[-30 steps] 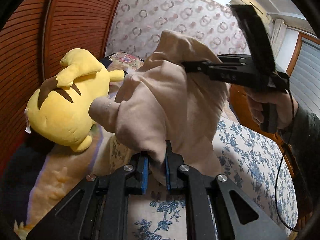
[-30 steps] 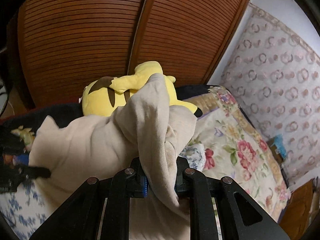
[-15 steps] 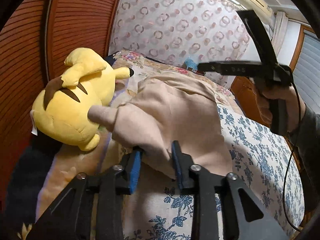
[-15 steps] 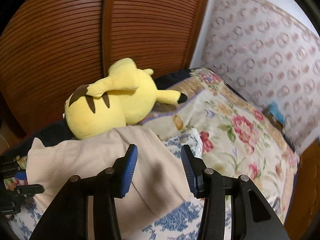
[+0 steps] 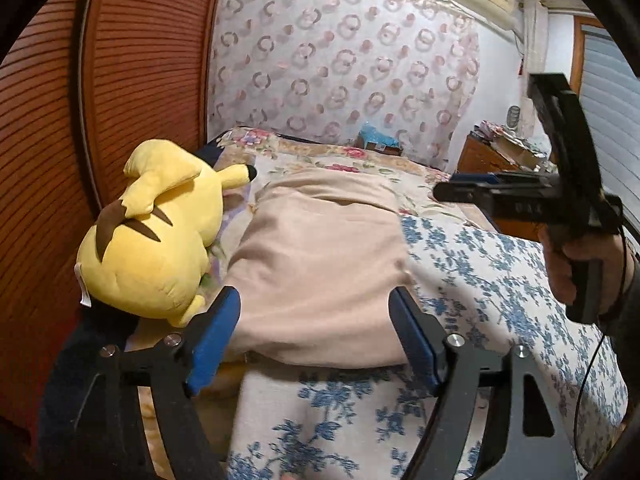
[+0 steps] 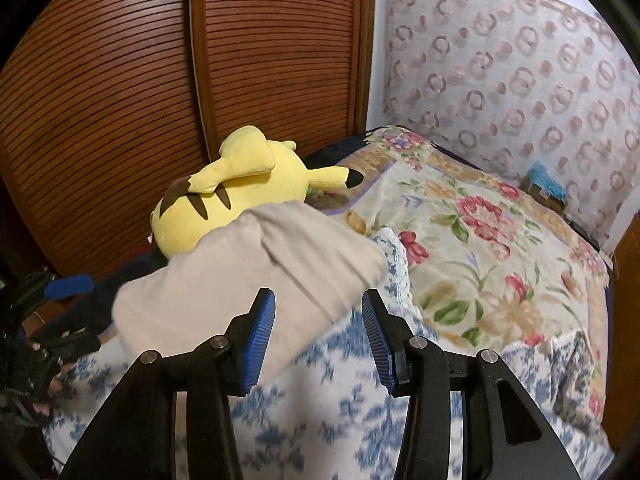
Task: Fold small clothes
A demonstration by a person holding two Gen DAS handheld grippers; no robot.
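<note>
A bed (image 5: 500,280) under a blue-flowered sheet stands against slatted wooden doors (image 6: 120,100) and a ring-patterned curtain (image 5: 340,72). The folded beige garment (image 5: 320,264) lies near the bed's door-side edge, touching a yellow plush toy (image 5: 156,240), its long axis running toward the curtain. The left gripper (image 5: 316,332) and right gripper (image 6: 318,340) both have jaws spread, holding nothing.

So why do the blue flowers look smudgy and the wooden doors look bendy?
Right wrist view: the flowery blue sheet nearest the right tongs is smeared, probably motion blur. Both views: the fisheye lens bows the slatted wooden doors and darkens the corners. Left wrist view: the beige garment looks sharp, with soft shadows in its folds.
</note>
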